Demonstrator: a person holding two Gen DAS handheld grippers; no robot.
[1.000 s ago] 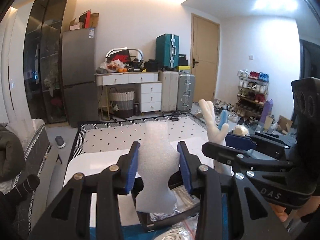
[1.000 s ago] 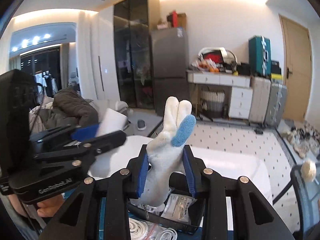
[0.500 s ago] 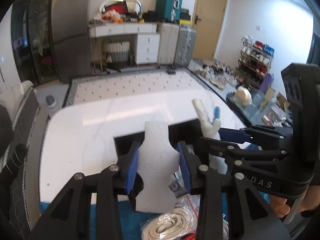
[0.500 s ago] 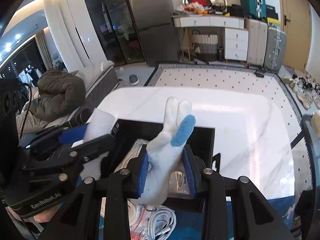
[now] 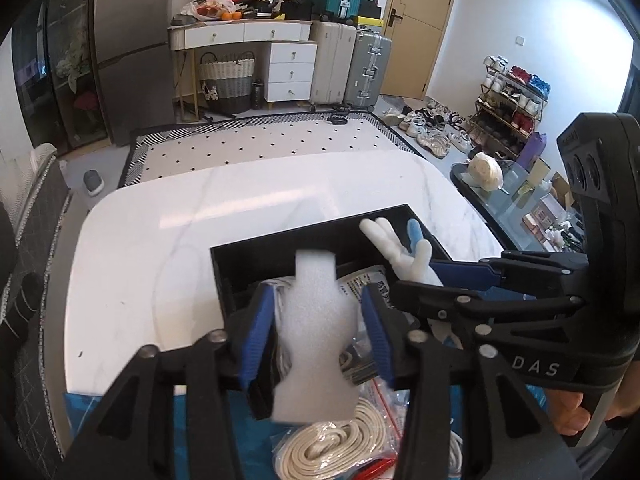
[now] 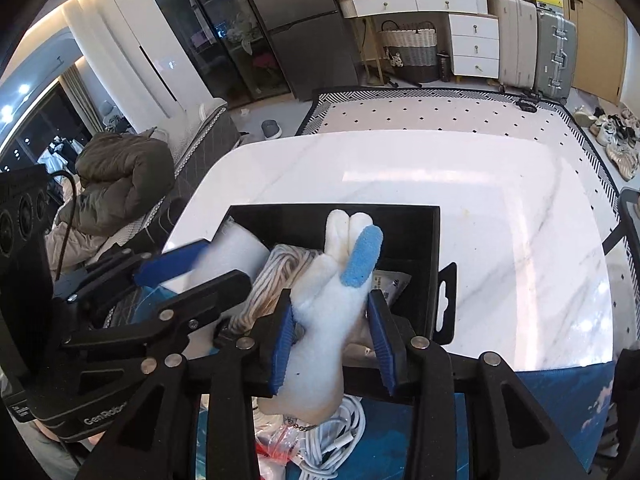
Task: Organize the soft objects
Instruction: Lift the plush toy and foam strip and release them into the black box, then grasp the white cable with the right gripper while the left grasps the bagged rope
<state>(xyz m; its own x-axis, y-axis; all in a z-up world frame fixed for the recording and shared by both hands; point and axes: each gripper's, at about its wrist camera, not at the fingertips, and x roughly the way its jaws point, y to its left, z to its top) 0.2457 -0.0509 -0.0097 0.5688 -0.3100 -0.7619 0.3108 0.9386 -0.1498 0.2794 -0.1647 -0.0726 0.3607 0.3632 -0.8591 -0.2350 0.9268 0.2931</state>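
My left gripper (image 5: 318,326) is shut on a white foam piece (image 5: 316,332) and holds it over the near edge of a black box (image 5: 280,248). My right gripper (image 6: 330,336) is shut on a white plush hand with a blue thumb (image 6: 332,300), also over the black box (image 6: 434,240). The plush hand (image 5: 400,248) and right gripper show at the right of the left wrist view. The foam piece (image 6: 236,252) and left gripper show at the left of the right wrist view. The box holds coiled rope (image 6: 280,276) and plastic packets (image 5: 372,284).
The box sits on a white marble table (image 5: 160,240) with a blue cloth (image 6: 560,396) at its near edge. Bagged rope (image 5: 332,448) and white cables (image 6: 336,440) lie on the cloth below the grippers. A black side table (image 5: 480,196) stands to the right.
Both grippers have tilted down from facing the room to facing the table, and have lowered toward the black box with the foam piece and the plush hand still held.
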